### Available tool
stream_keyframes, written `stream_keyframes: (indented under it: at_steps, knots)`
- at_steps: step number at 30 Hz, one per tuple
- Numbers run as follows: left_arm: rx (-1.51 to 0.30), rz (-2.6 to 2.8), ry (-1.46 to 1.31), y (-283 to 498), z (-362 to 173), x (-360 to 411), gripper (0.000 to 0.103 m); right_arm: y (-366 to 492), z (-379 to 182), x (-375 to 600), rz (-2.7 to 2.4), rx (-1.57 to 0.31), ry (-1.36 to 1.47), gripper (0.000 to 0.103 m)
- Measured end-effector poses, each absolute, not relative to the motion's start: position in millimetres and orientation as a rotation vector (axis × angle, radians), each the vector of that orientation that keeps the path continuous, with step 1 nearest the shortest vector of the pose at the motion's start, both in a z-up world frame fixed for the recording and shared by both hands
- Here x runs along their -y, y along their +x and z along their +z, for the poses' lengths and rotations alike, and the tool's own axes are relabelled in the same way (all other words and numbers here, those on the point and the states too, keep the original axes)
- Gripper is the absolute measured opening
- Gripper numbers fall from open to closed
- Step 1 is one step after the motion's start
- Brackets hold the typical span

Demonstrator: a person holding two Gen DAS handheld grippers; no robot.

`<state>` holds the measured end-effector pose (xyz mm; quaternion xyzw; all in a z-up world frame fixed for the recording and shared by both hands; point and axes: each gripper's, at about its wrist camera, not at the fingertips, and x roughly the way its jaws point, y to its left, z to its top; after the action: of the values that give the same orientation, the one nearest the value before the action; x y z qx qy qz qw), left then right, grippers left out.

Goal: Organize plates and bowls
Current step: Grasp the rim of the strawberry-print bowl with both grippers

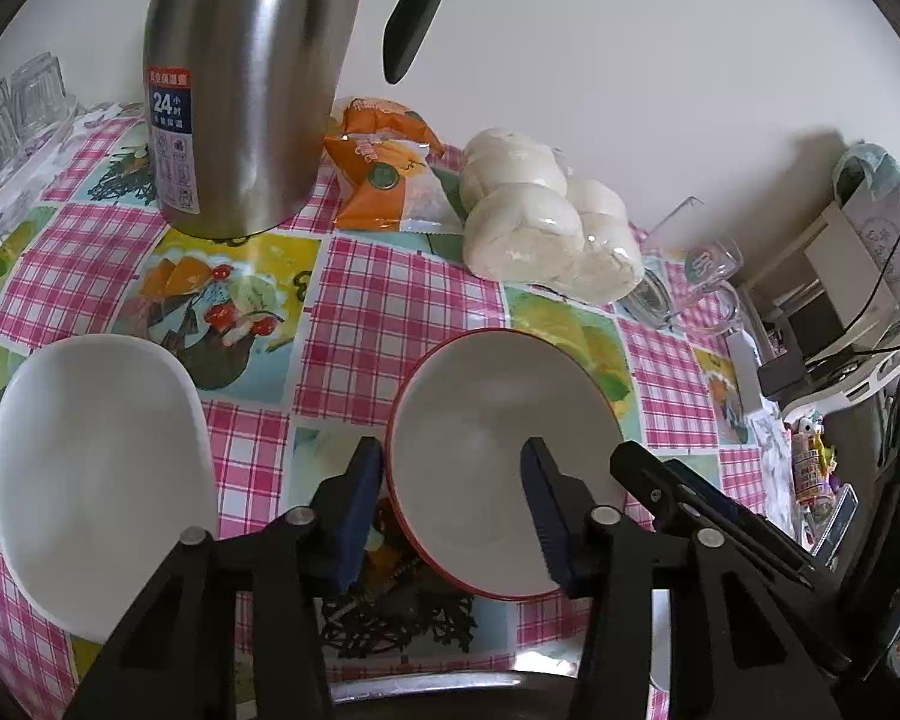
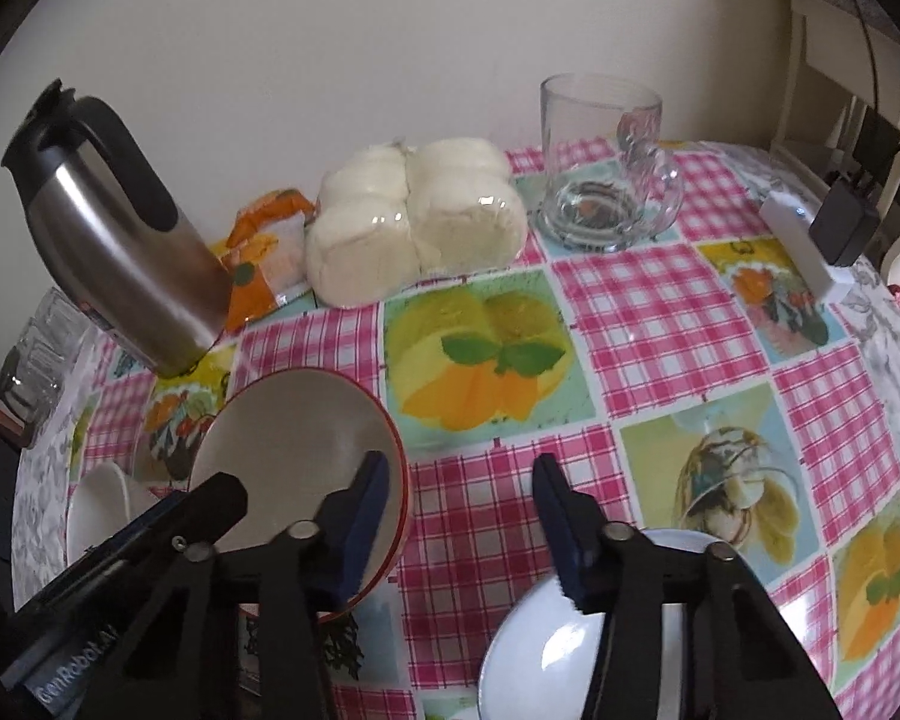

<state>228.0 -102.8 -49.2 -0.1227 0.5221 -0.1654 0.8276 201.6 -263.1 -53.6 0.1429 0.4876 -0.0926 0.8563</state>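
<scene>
- Step in hand: both grippers closing in on the red-rimmed bowl [image 1: 504, 468], which stands on the worktop [image 2: 660, 324] between a white bowl [image 1: 96, 480] and a pale plate [image 2: 546, 660]
- Left gripper [image 1: 453, 510] straddles its near-left rim, right gripper [image 2: 462, 516] its right rim; jaws part-open, pads not yet pressing
- Next, I judge: pinch the rim, then lift level; the thin rim could slip

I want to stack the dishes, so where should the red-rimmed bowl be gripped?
Grip the red-rimmed bowl by its thin rim, from above, one finger inside and one outside. It sits upright and open, and the wall is too wide to span. The left gripper already straddles the left rim, the right gripper the right rim.
</scene>
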Motion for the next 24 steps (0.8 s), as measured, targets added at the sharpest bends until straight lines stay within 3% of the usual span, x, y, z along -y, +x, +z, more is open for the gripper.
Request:
stream_keyframes:
  at_steps: [9, 15, 24]
  knots:
    - [-1.144, -0.335, -0.243, 233, -62, 104, 0.035, 215, -68, 252, -0.139, -1.089, 0.272, 0.018]
    - [-1.166, -0.324, -0.228, 235, -69, 106, 0.022, 218, -75, 247, -0.115, -1.118, 0.245, 0.013]
    - [-1.188, -0.327, -0.209, 237, -77, 111, 0.020, 217, -82, 247, -0.106, -1.136, 0.259, 0.013]
